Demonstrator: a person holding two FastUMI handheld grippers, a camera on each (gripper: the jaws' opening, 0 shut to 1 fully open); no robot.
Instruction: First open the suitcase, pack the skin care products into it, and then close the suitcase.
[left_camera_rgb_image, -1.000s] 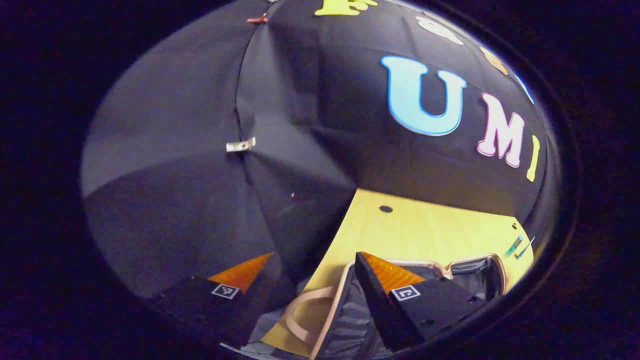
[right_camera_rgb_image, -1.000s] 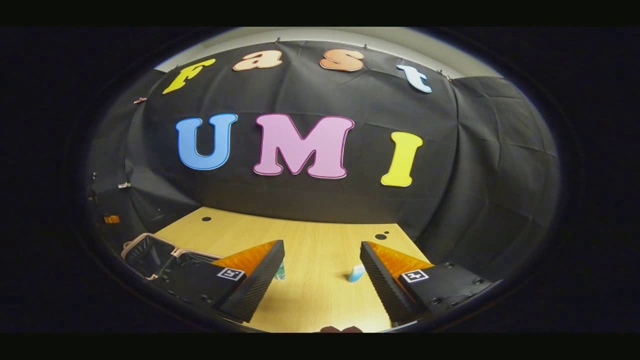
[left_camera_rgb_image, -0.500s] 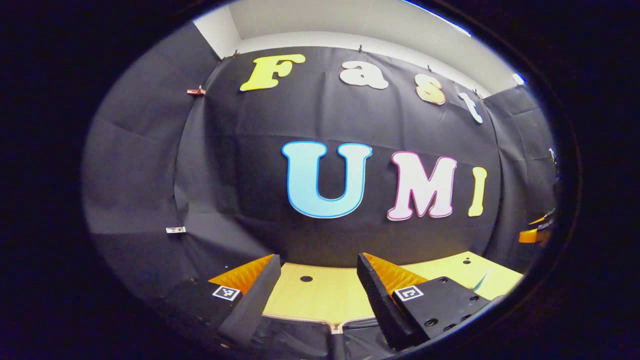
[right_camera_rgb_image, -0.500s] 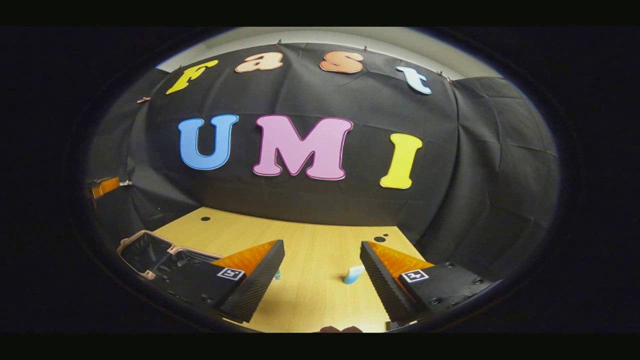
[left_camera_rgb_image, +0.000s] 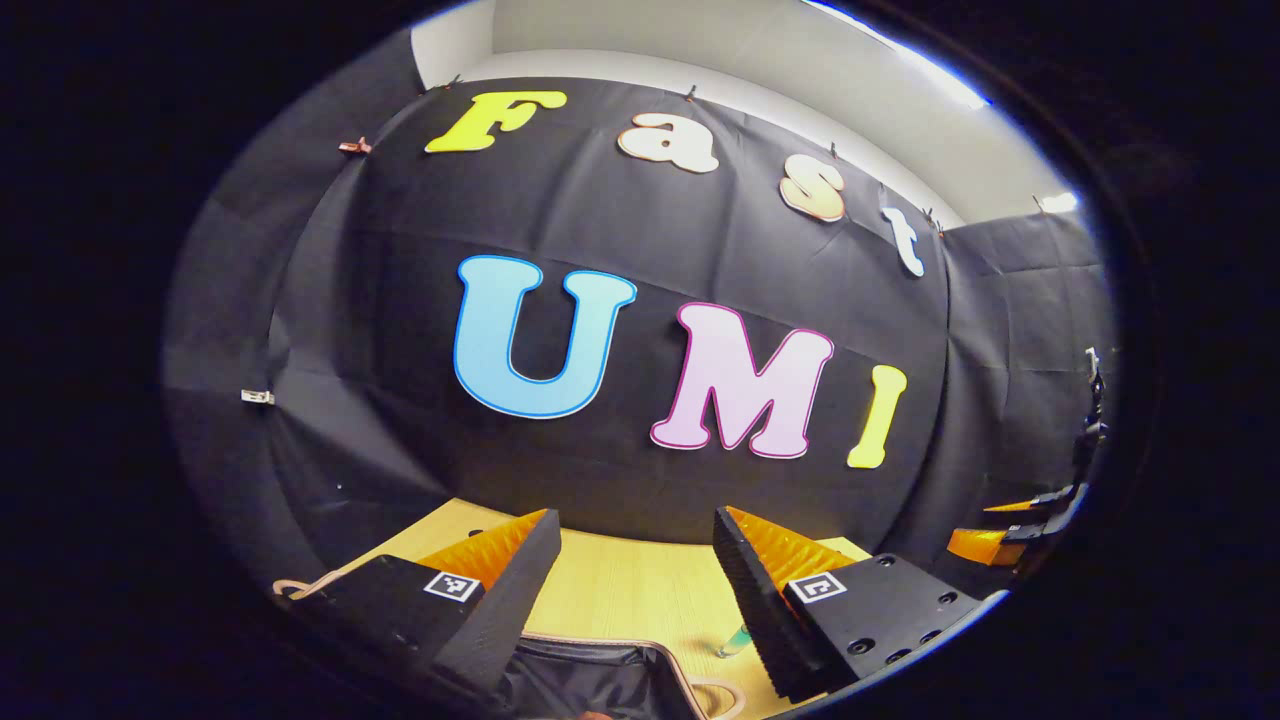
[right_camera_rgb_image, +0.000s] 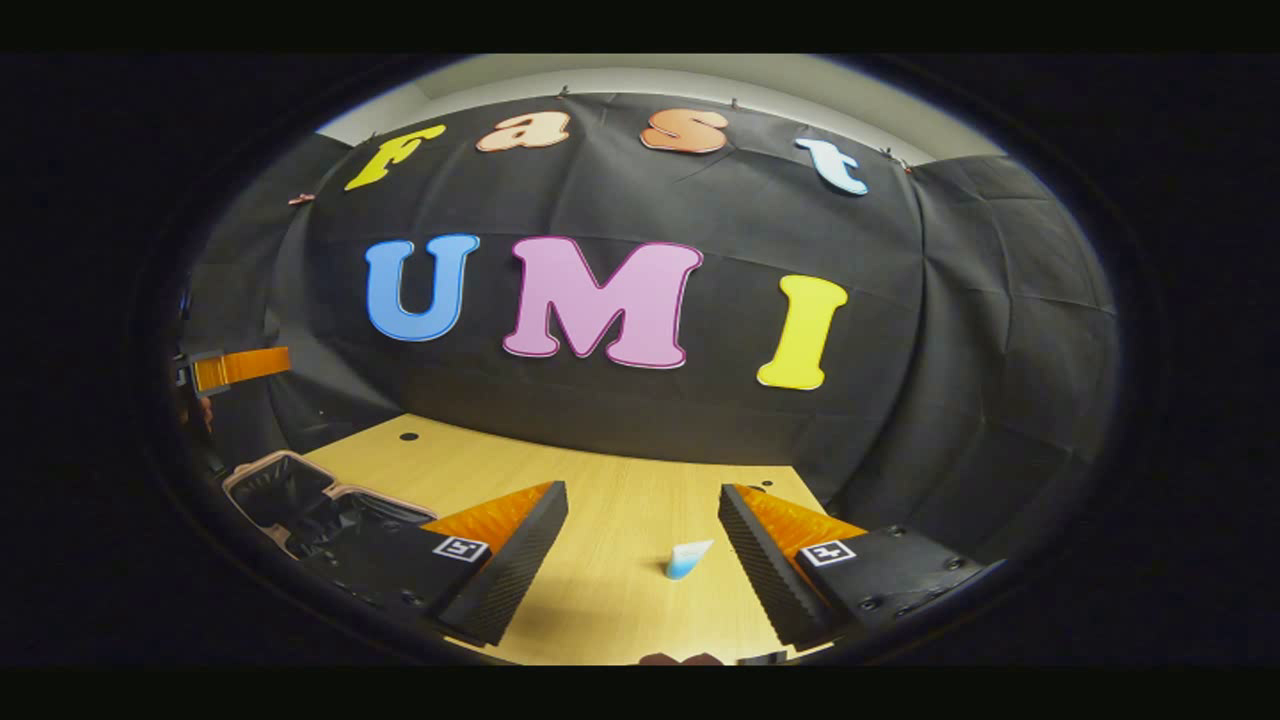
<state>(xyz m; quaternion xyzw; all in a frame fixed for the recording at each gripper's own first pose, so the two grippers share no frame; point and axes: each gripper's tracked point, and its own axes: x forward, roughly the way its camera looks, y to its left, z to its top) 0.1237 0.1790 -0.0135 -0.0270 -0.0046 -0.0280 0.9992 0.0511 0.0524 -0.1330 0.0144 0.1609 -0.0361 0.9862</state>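
Hiding behind left finger (left_camera_rgb_image: 775, 590): greenish tube (left_camera_rgb_image: 733, 641).

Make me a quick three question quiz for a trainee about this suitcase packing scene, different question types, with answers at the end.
1. True or false: the right gripper is shut on the small blue tube.
2. Multiple choice: the suitcase is A) zipped shut, B) open, C) standing on end.
3. Fill in: the tube rests on the ____.

Key:
1. False; its jaws are open, and the tube lies apart, ahead between the fingers.
2. B.
3. Wooden table.
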